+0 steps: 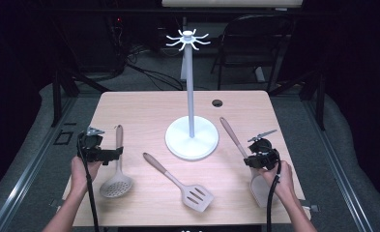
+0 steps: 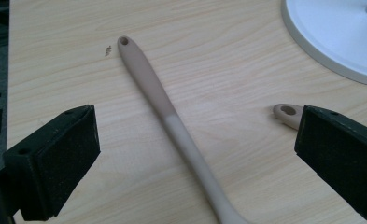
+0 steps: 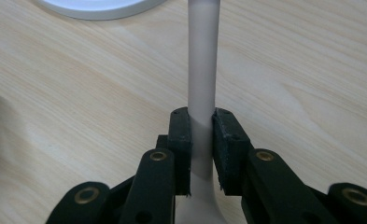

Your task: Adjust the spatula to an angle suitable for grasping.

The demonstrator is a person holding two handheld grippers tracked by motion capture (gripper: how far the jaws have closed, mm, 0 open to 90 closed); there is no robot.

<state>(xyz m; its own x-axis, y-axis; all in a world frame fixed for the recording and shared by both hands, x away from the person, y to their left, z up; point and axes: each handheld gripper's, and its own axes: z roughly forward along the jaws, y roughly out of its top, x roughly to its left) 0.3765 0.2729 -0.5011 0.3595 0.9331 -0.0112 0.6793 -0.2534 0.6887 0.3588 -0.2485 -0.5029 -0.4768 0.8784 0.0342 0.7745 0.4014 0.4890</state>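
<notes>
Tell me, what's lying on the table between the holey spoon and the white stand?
In the high view, a slotted spatula lies between the skimmer spoon and the stand.

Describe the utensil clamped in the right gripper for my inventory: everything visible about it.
The spatula looks like beige silicone with a long, slim, round handle in a slightly browner tone toward its far end. The right gripper is shut on the handle low down, near where it widens into the flat, solid blade. The handle points away toward the white stand's base. The blade lies near the table's front right corner, partly under the person's hand; whether it touches the wood cannot be told.
</notes>
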